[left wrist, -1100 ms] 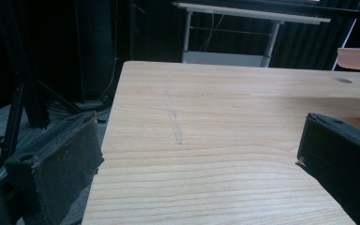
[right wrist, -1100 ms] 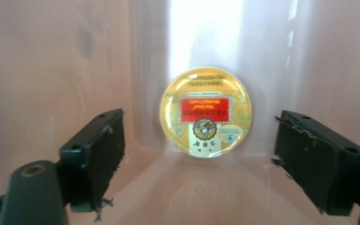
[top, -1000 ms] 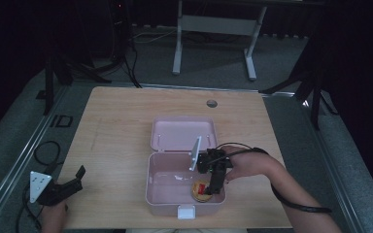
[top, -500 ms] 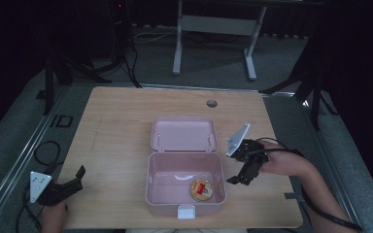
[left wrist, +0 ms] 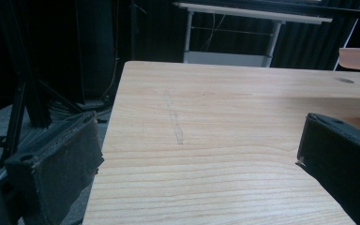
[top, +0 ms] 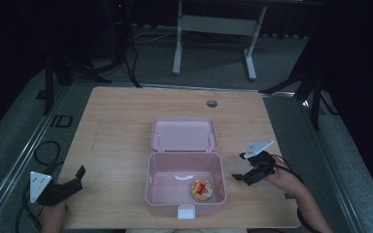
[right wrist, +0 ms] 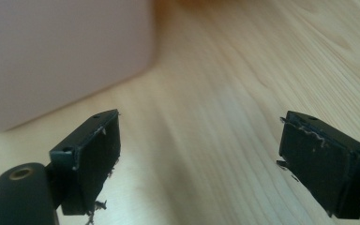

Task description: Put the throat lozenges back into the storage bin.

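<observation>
High view: we use the pink box [top: 185, 187] as our landmark. It sits open near the front middle of the wooden table [top: 121, 126], lid [top: 183, 134] laid back flat on its far side. Inside the box, in the front right corner, lies a small round tin [top: 202, 190] with a red and yellow label, flat on the bottom. We hold the right gripper [top: 243, 174] just to the right of the box, over bare table, apart from the box wall; its jaws are spread wide and hold nothing. Our right hand [top: 284, 178] grips it from behind, the grey plate on top tilted. The left gripper [top: 77, 177] is well to the left of the box, at the table's front left edge, jaws parted and empty, with our left hand [top: 53, 211] below it.

Left gripper view: our left gripper [left wrist: 194, 161] shows both black jaws far apart, nothing between them but wood grain. One jaw hangs past the table edge over the dark floor. A corner of the box lid [left wrist: 358, 58] peeks in at the far right.

Right gripper view: our right gripper [right wrist: 199, 161] has its jaws wide open, empty, low over the table. The box wall [right wrist: 61, 51] fills the upper left, blurred, close to one jaw but not touching it.
</observation>
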Demonstrator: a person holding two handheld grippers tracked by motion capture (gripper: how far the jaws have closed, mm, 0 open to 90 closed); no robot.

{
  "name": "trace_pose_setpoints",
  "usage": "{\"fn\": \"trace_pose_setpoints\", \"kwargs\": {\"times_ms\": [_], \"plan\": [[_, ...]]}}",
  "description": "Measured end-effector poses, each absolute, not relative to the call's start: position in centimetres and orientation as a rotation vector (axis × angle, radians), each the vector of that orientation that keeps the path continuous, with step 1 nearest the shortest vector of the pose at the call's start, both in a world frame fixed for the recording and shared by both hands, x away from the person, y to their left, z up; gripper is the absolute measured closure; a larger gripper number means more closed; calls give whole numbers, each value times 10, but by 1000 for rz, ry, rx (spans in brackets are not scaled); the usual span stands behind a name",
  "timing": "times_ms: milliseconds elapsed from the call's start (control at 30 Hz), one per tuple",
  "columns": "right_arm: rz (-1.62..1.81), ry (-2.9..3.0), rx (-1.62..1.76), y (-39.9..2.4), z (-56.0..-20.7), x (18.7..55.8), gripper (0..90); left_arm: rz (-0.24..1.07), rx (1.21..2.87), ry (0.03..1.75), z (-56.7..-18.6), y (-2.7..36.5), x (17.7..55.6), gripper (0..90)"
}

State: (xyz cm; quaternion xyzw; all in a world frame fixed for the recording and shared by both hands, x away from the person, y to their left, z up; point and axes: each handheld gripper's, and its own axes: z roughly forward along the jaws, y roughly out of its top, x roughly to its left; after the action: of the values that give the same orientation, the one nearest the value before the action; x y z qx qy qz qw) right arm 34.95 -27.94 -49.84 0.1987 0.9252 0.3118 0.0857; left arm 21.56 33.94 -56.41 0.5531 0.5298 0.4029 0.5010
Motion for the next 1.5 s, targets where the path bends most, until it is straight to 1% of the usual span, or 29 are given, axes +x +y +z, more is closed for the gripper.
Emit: {"fn": "trace_pose_setpoints", "kwargs": {"times_ms": [200,467,700,1000,1300,1500], "plan": [[1070,2513,807,-308,-528,352,126,974,1339,1282,-564,339,216,3],[1064,2244,1000,-335,-549,348,126,973,1342,1282,-564,339,216,3],[995,2004,1131,-345,-552,340,126,977,1340,1283,-564,339,216,4],[949,1841,1268,-362,-554,339,121,973,1343,1285,-564,339,216,3],[976,1732,1383,-374,-553,339,117,970,1342,1285,-564,339,216,4],[1080,1695,1363,-378,-550,336,117,969,1338,1286,-564,340,216,3]]}}
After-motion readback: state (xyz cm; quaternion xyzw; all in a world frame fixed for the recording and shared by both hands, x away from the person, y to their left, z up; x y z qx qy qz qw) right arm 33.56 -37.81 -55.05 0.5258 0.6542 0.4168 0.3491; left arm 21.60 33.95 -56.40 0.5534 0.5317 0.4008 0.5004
